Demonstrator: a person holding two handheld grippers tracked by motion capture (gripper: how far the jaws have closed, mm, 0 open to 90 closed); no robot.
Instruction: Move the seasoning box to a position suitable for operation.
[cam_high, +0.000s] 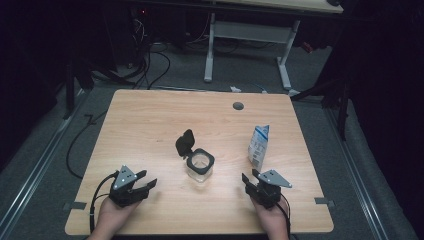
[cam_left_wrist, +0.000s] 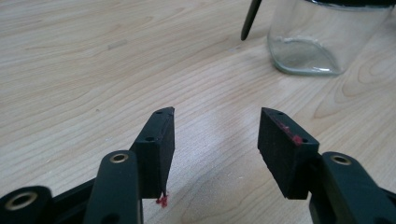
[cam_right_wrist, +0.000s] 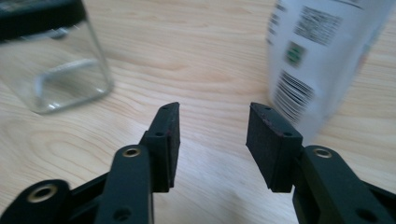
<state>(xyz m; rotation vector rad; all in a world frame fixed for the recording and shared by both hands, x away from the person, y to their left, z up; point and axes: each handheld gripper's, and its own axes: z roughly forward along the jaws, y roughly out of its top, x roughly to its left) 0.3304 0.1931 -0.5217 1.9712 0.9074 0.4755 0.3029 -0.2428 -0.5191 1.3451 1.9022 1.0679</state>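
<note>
From my remote seat I had both hands low at the near edge of the table (cam_high: 150, 107), and the left gripper (cam_high: 145, 184) sat with its jaws spread apart and nothing between them, bare wood showing in the gap in the left gripper view; the right gripper (cam_high: 248, 178) was likewise spread and empty. What mattered for the next move, as I judged it, was that the glass jar (cam_high: 200, 167) stood upright between the two grippers and a little farther out, ahead and to the right of my left fingers (cam_left_wrist: 159, 140) and ahead and to the left of my right fingers (cam_right_wrist: 163, 140), apart from both. Its black flip lid (cam_high: 184, 143) stood open, tilted back toward the far left, so the mouth faced up. The two hands looked about equally near to the jar, while the white carton (cam_high: 258, 146) stood upright just beyond the right gripper, clearly that hand's nearer thing, its long axis vertical and its printed side toward the jaws. The wood surface was pale, level and otherwise bare, with a small grey grommet (cam_high: 238, 106) near the far edge. Beyond it the room was dark, with cables (cam_high: 150, 70) on the grey floor and the white legs of another desk (cam_high: 210, 50)
</note>
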